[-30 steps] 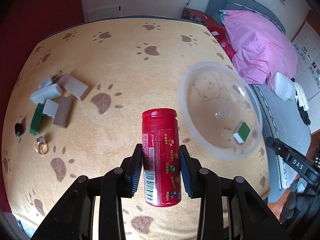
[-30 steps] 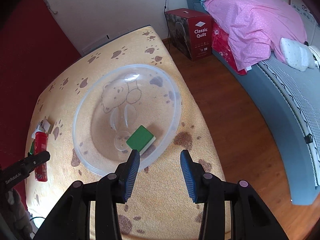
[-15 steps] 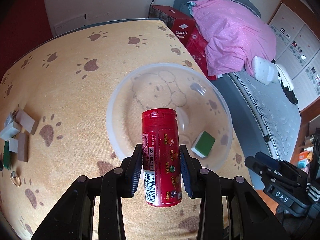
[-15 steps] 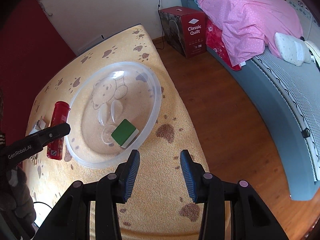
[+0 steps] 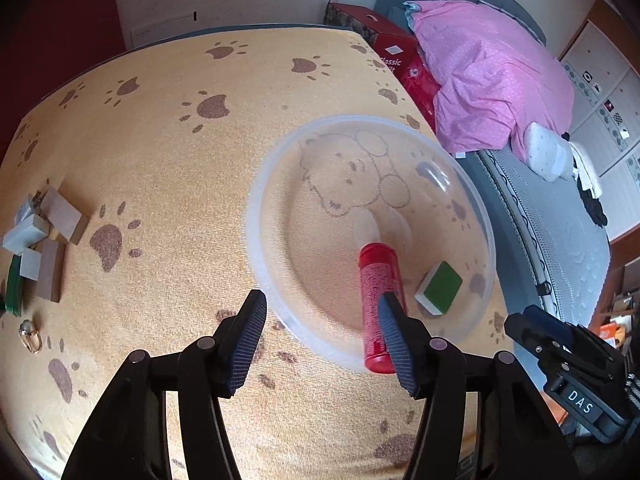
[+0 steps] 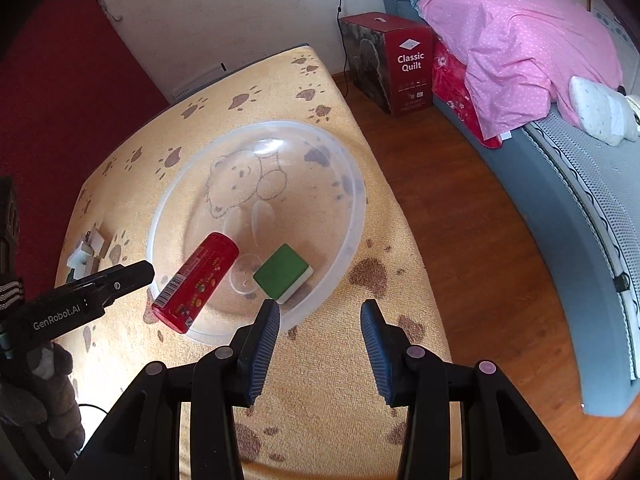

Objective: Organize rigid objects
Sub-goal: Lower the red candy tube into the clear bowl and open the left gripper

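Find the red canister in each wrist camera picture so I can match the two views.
Left wrist view: the red canister is right of centre, over the near rim of the clear bowl, beside the left gripper's right finger; the jaws have just been opening and no longer clamp it.
Right wrist view: red canister lower left, tilted over the bowl's near-left rim.
Shared landmark: the green block inside the bowl.
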A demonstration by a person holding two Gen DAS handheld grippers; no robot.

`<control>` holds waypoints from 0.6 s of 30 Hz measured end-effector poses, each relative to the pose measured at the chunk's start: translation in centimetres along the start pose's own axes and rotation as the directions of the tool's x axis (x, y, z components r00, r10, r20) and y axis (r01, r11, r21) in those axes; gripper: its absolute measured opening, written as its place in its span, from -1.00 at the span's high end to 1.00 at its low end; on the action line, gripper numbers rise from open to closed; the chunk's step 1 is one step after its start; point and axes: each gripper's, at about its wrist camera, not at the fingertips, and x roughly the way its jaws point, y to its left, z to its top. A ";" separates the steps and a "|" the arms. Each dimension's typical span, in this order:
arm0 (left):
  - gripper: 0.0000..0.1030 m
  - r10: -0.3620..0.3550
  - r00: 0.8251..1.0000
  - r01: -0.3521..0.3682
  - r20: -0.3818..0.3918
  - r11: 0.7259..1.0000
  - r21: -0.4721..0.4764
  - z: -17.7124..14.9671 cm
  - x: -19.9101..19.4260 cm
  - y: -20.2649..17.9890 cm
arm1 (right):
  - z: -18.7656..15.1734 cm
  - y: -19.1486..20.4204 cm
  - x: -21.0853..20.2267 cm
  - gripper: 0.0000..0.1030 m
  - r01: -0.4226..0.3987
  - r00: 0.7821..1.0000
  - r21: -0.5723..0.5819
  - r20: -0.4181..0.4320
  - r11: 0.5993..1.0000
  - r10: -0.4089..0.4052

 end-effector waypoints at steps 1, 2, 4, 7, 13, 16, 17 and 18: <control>-0.15 0.004 1.000 -0.004 0.000 1.000 -0.008 -0.1 -0.1 0.4 | 0.0 0.3 0.0 0.12 -0.004 1.000 -0.005 -0.001 1.000 0.004; -0.15 0.007 1.000 -0.007 0.001 1.000 -0.014 -0.2 -0.2 0.7 | 0.0 0.6 0.1 0.12 -0.007 1.000 -0.009 -0.002 1.000 0.007; -0.15 0.014 1.000 -0.014 0.000 1.000 -0.025 -0.6 -0.5 1.4 | 0.0 1.2 0.1 0.12 -0.018 1.000 -0.021 -0.005 1.000 0.018; -0.15 0.021 1.000 -0.021 -0.001 0.999 -0.043 -1.1 -1.0 2.3 | -0.1 2.5 0.1 0.04 -0.035 0.999 -0.048 -0.008 0.998 0.035; -0.15 0.038 0.999 -0.038 -0.010 0.996 -0.081 -2.2 -1.7 4.0 | -0.8 5.2 0.8 -0.05 -0.081 0.996 -0.111 -0.050 0.990 0.076; -0.15 0.045 0.999 -0.046 -0.010 0.994 -0.096 -2.7 -2.2 4.7 | -1.0 6.4 1.2 -0.09 -0.095 0.994 -0.136 -0.066 0.986 0.086; -0.15 0.048 0.999 -0.049 -0.009 0.994 -0.101 -2.9 -2.4 5.0 | -1.1 6.7 1.4 -0.10 -0.095 0.994 -0.142 -0.069 0.985 0.086; -0.15 0.051 0.999 -0.052 -0.008 0.993 -0.107 -3.1 -2.5 5.3 | -1.1 6.9 1.5 -0.10 -0.095 0.994 -0.146 -0.072 0.985 0.085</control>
